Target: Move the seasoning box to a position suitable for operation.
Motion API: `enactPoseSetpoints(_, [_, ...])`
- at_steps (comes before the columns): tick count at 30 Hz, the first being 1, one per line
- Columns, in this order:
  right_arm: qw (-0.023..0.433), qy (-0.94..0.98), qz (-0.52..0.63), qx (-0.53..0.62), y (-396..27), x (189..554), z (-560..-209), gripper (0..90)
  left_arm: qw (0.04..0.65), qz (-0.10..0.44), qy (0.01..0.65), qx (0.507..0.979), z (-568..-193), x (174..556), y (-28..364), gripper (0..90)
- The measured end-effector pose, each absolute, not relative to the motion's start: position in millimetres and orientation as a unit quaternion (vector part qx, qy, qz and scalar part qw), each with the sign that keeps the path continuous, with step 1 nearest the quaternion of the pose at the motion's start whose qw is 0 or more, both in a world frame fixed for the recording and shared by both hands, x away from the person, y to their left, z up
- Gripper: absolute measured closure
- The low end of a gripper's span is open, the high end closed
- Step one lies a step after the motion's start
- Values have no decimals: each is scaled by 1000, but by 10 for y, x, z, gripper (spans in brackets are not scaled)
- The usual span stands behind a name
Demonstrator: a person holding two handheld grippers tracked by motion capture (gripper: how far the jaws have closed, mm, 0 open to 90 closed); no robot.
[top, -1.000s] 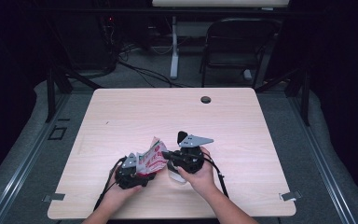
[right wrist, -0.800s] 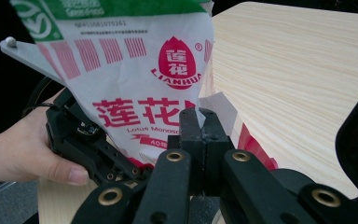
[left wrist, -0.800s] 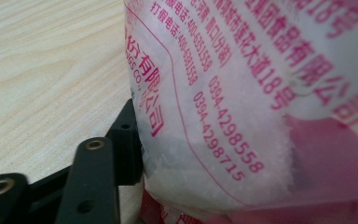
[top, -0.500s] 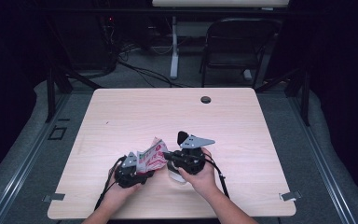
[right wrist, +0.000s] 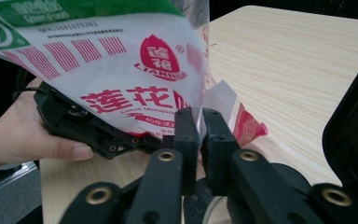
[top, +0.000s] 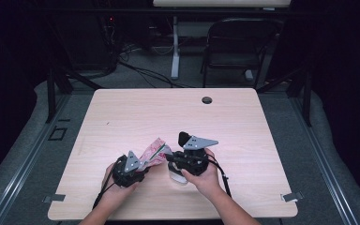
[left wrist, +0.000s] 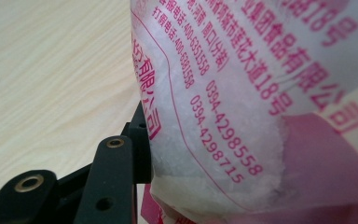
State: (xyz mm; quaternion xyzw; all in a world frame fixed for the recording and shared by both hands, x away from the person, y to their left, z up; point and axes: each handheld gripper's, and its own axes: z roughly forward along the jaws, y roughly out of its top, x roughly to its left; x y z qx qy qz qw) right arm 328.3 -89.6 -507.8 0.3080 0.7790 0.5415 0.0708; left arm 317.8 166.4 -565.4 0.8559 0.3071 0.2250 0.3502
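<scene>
Seasoning bag (top: 153, 153), clear plastic with pink-red print and white crystals inside, sits off the bench (top: 122, 117) near its front edge, held up between the two hand-held grippers. Left hand-held gripper (top: 138, 165) has been closing its jaws; in the left gripper view one black jaw presses against the bag's (left wrist: 242, 116) filled side, other jaw is hidden behind the bag, so grip reads as pinching the bag from the left. Right hand-held gripper (top: 171, 157) has just been easing its jaws apart a little; right gripper view shows its jaws near-together with a thin edge of the bag (right wrist: 121, 60) between the pads, contact looks maintained. Round clear lidded tub (top: 177, 173) sits on the bench under the right hand-held gripper, partly hidden by the hand
</scene>
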Motion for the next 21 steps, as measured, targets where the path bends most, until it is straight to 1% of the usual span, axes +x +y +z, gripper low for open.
enactPoseSetpoints(3, [79, 779, 542, 306, -934, 3286, -5060, 795, 340, 244, 302, 857, -5642, 3172, 1667, 594])
enactPoseSetpoints(7, [73, 774, 548, 307, -970, 3283, -5037, 736, 335, 257, 301, 855, -5624, 3170, 1683, 597])
enactPoseSetpoints(17, [91, 779, 545, 296, -997, 3248, -4991, 686, 314, 306, 276, 856, -5585, 3135, 1637, 598])
enactPoseSetpoints(21, [95, 777, 550, 292, -1016, 3228, -4956, 673, 307, 312, 269, 858, -5574, 3137, 1629, 598])
